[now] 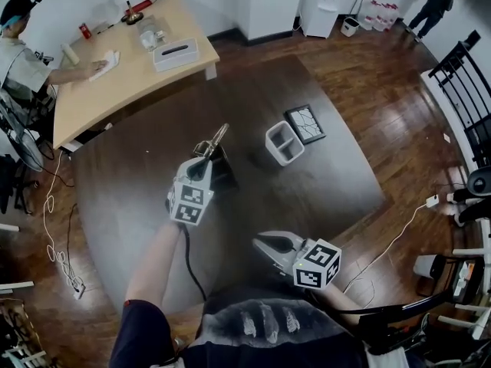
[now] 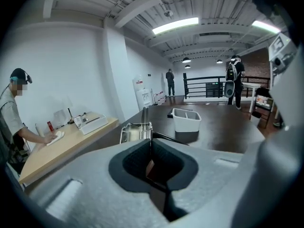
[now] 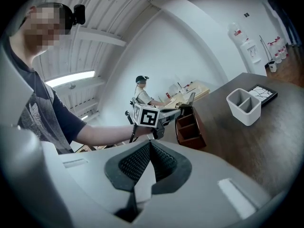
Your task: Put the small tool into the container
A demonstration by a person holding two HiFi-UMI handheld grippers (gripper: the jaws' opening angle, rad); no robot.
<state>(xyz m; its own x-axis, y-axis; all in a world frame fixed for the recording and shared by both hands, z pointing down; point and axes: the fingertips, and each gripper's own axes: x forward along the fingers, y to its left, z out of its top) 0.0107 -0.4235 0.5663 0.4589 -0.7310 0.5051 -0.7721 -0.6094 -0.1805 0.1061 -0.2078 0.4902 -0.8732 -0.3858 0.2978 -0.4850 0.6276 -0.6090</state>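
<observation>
My left gripper [image 1: 205, 155] is shut on a small metal tool [image 1: 216, 139], whose shiny end sticks out past the jaws toward the far side of the table. In the left gripper view the tool [image 2: 137, 130] stands just ahead of the closed pads [image 2: 142, 161]. A dark brown compartment container [image 1: 225, 172] sits on the dark table [image 1: 138, 205] right under and beside that gripper, and it also shows in the right gripper view [image 3: 190, 126]. My right gripper [image 1: 261, 244] hangs near the table's front edge, shut with nothing in it.
A white two-compartment container [image 1: 284, 142] and a black-framed flat panel [image 1: 305, 123] lie to the far right on the table. At a light wooden table [image 1: 115, 83] at the back left a person [image 1: 19, 48] wipes. Cables [image 1: 57, 244] trail on the floor to the left.
</observation>
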